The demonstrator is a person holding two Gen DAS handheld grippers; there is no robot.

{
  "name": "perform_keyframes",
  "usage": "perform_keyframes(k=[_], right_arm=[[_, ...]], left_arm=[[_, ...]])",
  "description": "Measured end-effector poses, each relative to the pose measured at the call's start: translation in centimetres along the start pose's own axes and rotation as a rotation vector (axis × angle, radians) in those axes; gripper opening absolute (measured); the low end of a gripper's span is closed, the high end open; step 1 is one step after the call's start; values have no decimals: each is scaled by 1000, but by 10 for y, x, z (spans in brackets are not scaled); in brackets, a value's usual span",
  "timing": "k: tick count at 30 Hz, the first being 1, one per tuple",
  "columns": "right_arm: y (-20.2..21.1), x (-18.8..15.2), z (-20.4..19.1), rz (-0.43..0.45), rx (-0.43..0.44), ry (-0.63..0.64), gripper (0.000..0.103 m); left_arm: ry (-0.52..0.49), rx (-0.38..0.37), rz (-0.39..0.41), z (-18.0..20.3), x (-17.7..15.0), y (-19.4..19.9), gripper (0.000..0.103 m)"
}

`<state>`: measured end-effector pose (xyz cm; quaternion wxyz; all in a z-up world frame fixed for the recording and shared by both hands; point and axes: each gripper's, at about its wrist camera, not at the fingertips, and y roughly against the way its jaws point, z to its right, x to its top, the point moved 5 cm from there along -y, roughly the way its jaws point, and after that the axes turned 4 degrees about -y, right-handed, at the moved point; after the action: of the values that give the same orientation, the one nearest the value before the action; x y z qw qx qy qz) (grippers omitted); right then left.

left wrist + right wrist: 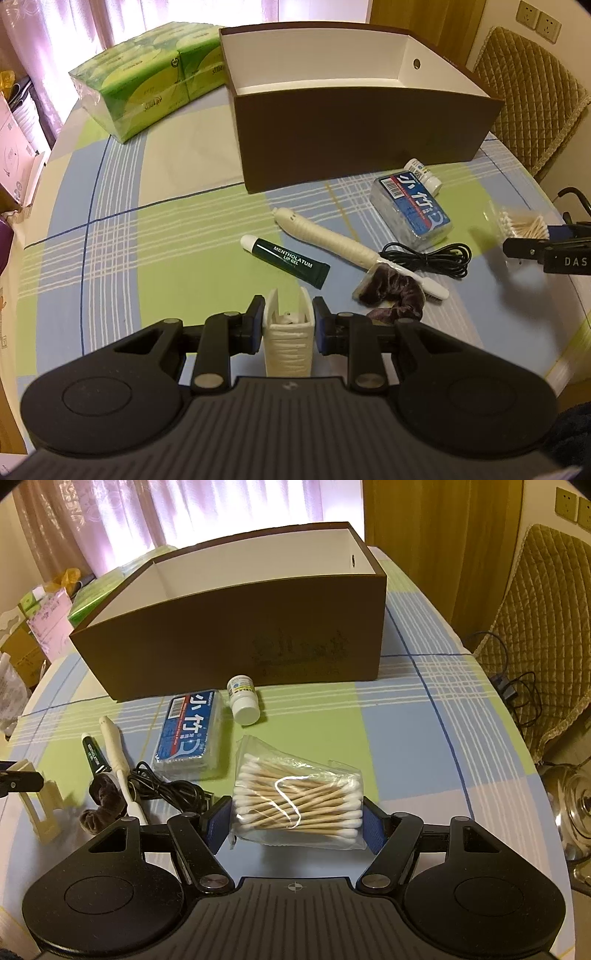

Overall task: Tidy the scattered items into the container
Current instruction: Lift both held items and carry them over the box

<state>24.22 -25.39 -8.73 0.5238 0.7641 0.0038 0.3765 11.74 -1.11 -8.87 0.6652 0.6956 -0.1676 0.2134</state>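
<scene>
Between your left gripper (289,320) fingers sits the cream holder (288,341), clamped upright; your right gripper (298,821) has its fingers pressed against both ends of the cotton swab bag (297,805), low over the counter (424,738). The brown box (236,642) stands open just beyond the scattered pile — floss case (190,729), pill bottle (243,699), lip gel (286,260), brush (332,243), cable (428,256), scrunchie (391,297). Lift both loads clear of the near wall before you go forward, keep the holder upright, and squeeze the slack bag gently — it could slip or crumple.
</scene>
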Motion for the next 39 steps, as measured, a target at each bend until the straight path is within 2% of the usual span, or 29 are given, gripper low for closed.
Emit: perform_keyframes(k=[21,32,39], right_arm=[[9,17,-4,32,34,13,72],[20,40,-15,67,102,24,72],[27,67,-22,106,144,45,72]], left_arm=[[-12,-6,72,9,21,18,22],[-28,-42,138,17,47,33,22],[-48,-54,187,19,72,40,22]])
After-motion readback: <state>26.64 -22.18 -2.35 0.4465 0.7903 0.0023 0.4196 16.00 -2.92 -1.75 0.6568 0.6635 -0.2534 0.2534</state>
